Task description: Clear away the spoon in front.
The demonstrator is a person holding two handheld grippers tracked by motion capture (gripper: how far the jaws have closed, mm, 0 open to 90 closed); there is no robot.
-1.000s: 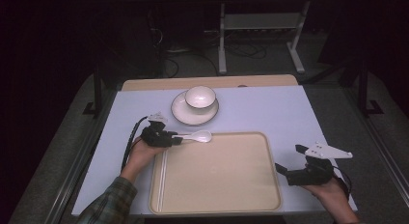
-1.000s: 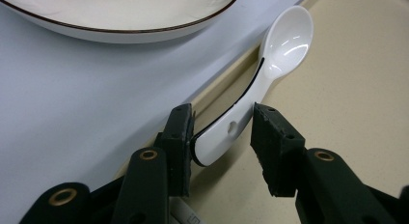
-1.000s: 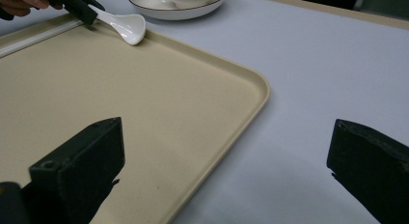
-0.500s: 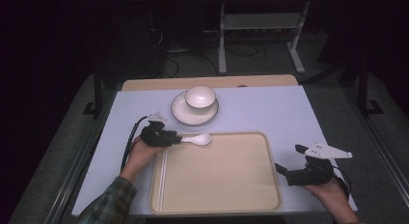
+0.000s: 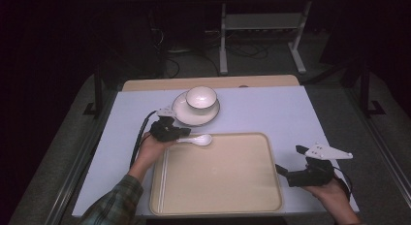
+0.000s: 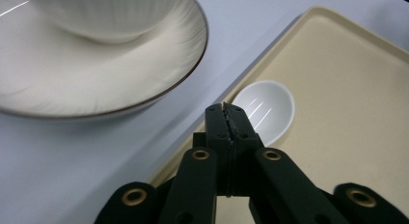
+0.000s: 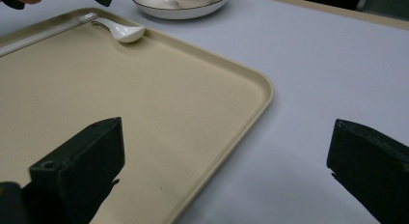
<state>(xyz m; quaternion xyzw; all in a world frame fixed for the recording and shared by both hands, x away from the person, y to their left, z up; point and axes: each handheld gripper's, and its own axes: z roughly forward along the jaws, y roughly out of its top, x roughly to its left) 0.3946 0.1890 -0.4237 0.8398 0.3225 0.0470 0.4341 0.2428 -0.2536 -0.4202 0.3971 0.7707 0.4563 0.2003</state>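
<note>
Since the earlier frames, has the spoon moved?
Yes, slightly. The spoon, gripped by the left tongs whose jaws have just been closing, now has its bowl over the tray's far rim, a bit further right.

A lab or test room is indicated rather than a home. A plain white-topped table (image 5: 300,118) on a dark metal frame is set on grey carpet, with the surroundings kept dark. At the far side, a white metal stand (image 5: 261,36) and loose cables (image 5: 179,55) are seen on the floor, and handheld grippers with trailing cables are worked by a person (image 5: 116,200) at the near edge.
</note>
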